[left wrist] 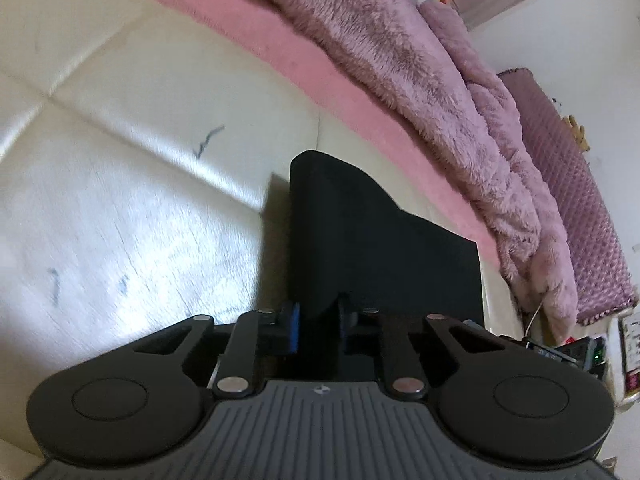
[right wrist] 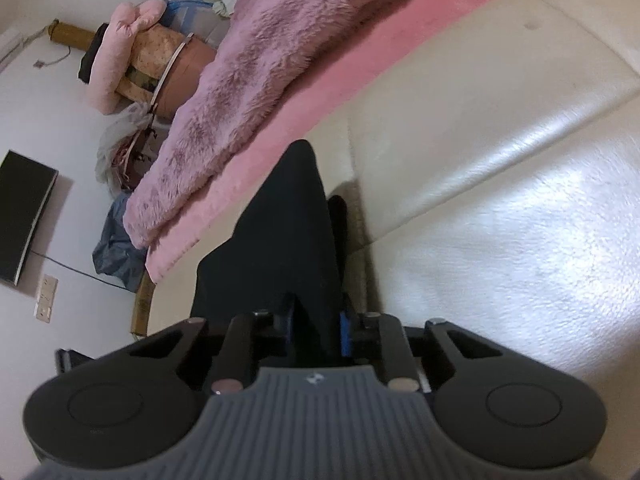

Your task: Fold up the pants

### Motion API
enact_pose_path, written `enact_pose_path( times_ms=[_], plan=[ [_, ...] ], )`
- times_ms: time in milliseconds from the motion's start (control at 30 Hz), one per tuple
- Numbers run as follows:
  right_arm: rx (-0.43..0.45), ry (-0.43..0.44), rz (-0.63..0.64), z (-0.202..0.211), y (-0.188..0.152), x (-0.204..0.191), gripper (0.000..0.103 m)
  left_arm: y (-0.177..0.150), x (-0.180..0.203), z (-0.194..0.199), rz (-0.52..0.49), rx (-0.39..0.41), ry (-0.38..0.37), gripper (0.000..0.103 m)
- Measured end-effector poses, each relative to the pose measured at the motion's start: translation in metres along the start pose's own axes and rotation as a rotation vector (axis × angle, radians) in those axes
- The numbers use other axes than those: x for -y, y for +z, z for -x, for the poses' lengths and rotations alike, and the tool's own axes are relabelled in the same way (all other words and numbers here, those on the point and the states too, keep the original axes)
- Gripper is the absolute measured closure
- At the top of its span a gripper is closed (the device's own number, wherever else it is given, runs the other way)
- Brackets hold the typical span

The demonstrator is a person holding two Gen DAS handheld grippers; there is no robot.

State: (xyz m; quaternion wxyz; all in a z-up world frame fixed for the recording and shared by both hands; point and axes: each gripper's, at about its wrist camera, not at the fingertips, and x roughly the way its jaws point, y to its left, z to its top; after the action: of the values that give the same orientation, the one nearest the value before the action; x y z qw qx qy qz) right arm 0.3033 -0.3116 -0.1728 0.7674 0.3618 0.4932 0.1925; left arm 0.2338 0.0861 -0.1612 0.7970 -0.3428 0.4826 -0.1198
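Pants (left wrist: 372, 248) pinched by left gripper (left wrist: 318, 320); right gripper (right wrist: 318, 322) likewise.

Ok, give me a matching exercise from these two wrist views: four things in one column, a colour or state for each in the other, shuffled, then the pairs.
Things:
1. dark fabric pants
2. fluffy plush blanket
3. glossy quilted mattress surface
4. flat wall-mounted screen

Descriptions:
A. mauve-pink, shaggy
B. cream, shiny
C. clamped by the left gripper and the right gripper
D. black, on the white wall

Pairs: 1-C, 2-A, 3-B, 4-D
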Motion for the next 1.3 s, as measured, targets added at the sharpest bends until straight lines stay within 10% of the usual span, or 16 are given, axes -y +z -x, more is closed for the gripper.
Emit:
enact_pose_path(
  times_ms=[867, 1300],
  plan=[
    [-0.079, -0.055, 0.143, -0.127, -0.02, -0.127, 0.087, 0.111, -0.084, 0.051, -0.12, -0.004, 0.188, 0.075],
    [0.156, -0.3, 0.649, -0.057, -0.07, -0.212, 0.023, 0.043, 0.02, 0.117, -0.475, 0.294, 0.517, 0.046]
  ],
)
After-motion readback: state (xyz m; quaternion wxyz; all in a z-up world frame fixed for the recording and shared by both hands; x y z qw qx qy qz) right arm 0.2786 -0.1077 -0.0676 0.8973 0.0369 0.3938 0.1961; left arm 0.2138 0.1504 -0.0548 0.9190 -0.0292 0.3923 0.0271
